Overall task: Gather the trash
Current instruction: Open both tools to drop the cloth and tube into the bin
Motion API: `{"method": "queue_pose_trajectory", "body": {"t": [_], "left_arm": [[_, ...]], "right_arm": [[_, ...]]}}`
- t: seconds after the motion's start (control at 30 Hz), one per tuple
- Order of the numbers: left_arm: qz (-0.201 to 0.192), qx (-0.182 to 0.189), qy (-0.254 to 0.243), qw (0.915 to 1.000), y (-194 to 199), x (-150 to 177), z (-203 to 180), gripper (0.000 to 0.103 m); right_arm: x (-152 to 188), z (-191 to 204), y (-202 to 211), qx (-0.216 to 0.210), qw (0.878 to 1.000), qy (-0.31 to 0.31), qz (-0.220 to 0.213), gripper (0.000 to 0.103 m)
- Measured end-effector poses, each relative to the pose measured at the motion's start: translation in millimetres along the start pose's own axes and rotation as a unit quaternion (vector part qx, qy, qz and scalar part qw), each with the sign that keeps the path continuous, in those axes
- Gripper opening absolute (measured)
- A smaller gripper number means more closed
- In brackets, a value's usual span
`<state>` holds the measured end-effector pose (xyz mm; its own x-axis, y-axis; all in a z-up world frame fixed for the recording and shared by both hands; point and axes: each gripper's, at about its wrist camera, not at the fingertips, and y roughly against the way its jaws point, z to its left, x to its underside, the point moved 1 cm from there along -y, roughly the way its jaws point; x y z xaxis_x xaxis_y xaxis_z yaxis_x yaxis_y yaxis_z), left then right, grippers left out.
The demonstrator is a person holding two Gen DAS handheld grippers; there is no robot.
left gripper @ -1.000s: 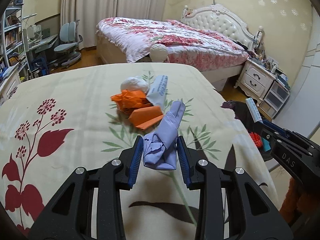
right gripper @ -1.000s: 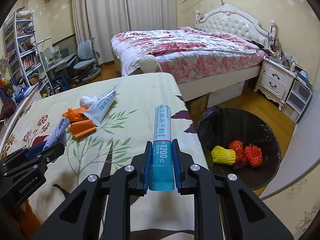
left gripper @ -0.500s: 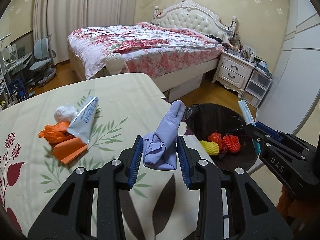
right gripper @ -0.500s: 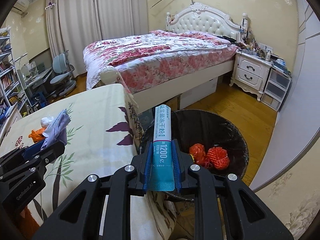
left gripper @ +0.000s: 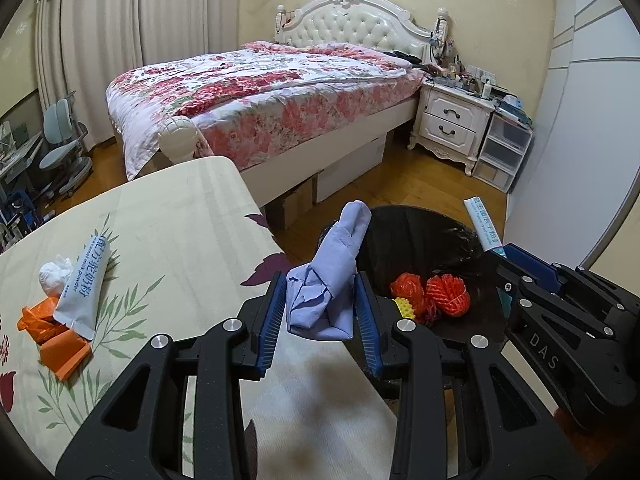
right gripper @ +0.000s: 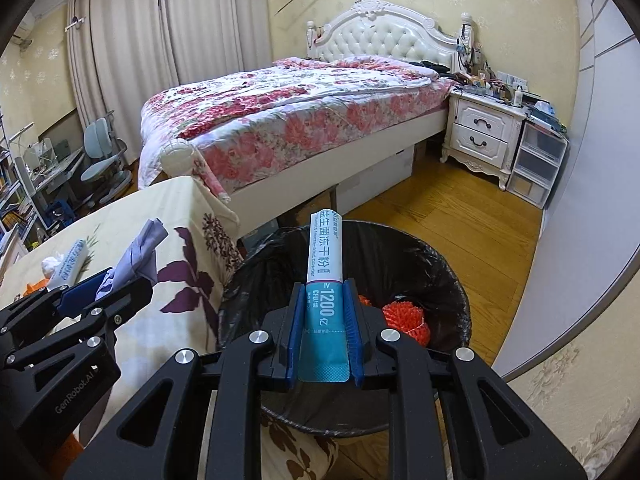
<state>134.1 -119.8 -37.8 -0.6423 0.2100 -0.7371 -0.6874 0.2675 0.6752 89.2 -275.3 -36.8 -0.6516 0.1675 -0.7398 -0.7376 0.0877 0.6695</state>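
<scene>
Swung off the flowered tablecloth toward the black-lined bin since a second ago, both loads carried along.

Left wrist view: left gripper clamped on a crumpled lilac cloth, held at the table's edge just short of the bin. Left behind on the cloth: white-and-grey sachet, orange paper scraps, white wad. Red and yellow mesh balls lay in the bin.

Right wrist view: right gripper shut tight on a teal-and-white sachet, poised directly above the bin's mouth. Bed and nightstand stood beyond.
</scene>
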Motion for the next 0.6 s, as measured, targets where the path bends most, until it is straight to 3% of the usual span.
{"method": "queue_pose_trajectory", "body": {"t": [0.6], "left_arm": [[0.026, -0.003, -0.028, 0.9993, -41, -12, -27, 0.034]], "right_arm": [[-1, -29, -22, 0.012, 0.999, -0.029, 0.016, 0.021]]}}
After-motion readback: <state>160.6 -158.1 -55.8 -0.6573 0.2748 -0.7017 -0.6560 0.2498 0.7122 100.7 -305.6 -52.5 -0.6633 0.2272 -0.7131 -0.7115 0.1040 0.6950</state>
